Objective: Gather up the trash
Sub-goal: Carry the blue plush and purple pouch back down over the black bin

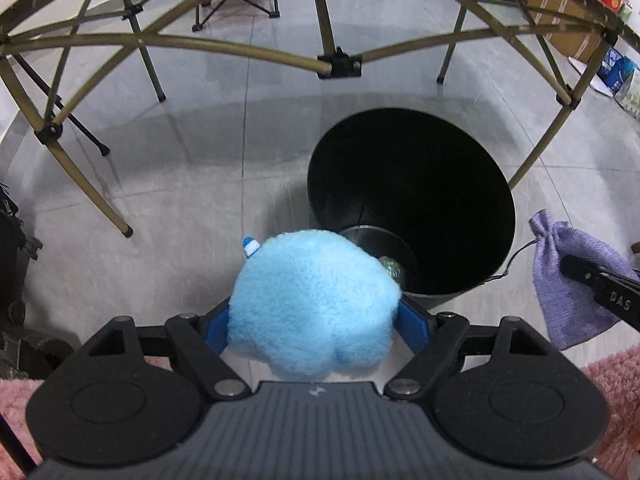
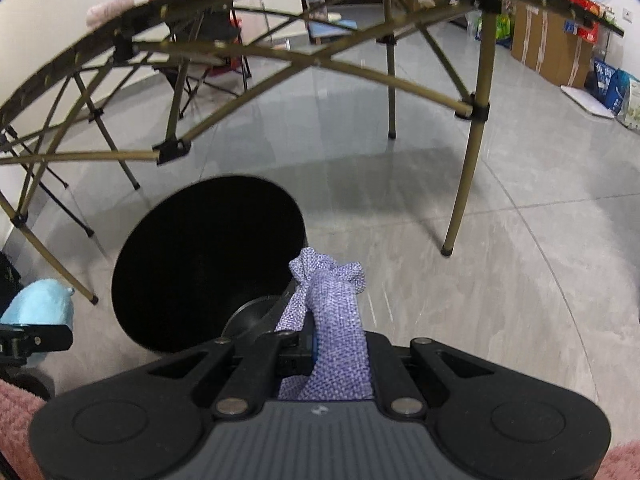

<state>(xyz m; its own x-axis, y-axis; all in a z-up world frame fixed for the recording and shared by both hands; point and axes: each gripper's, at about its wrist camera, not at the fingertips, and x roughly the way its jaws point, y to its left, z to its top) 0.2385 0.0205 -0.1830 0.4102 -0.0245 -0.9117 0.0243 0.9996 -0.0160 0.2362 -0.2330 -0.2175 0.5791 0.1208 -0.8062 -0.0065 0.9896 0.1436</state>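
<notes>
The largest thing in view is the folding camp table with an olive-tan tubular metal frame (image 1: 224, 46), its crossed struts and black plastic joints arching over a floor of glossy grey tiles (image 1: 168, 184); under and in front of it stands the round black plastic trash bin (image 1: 472, 280), smooth-walled, tapering towards its base, its mouth open and upright; deep inside, a small crumpled shiny scrap (image 1: 390, 266) seems to lie on the bottom, so at least one piece looks already collected, though the dark interior hides anything more.

Two pieces are in transit and not yet dropped; the left gripper (image 1: 316, 320) is clamped wide around a fluffy sky-blue plush ball (image 1: 312, 304), soft, rounded and deep-piled, with a small blue-and-white tag or cap (image 1: 251, 246) at its far edge; the plush hangs just at the bin's near rim, overlapping the opening in the left wrist view; the right gripper (image 2: 320, 344) is pinched fully together on a lilac woven drawstring pouch (image 2: 332, 320), coarse-grained, limp and gathered into a ruffle at its neck, held beside the bin's rim on its right side.

Judged from this, both loads are near the mouth; what is left is to bring each over the opening and let go; pink fuzzy sleeves (image 1: 616, 376) frame the lower corners.
</notes>
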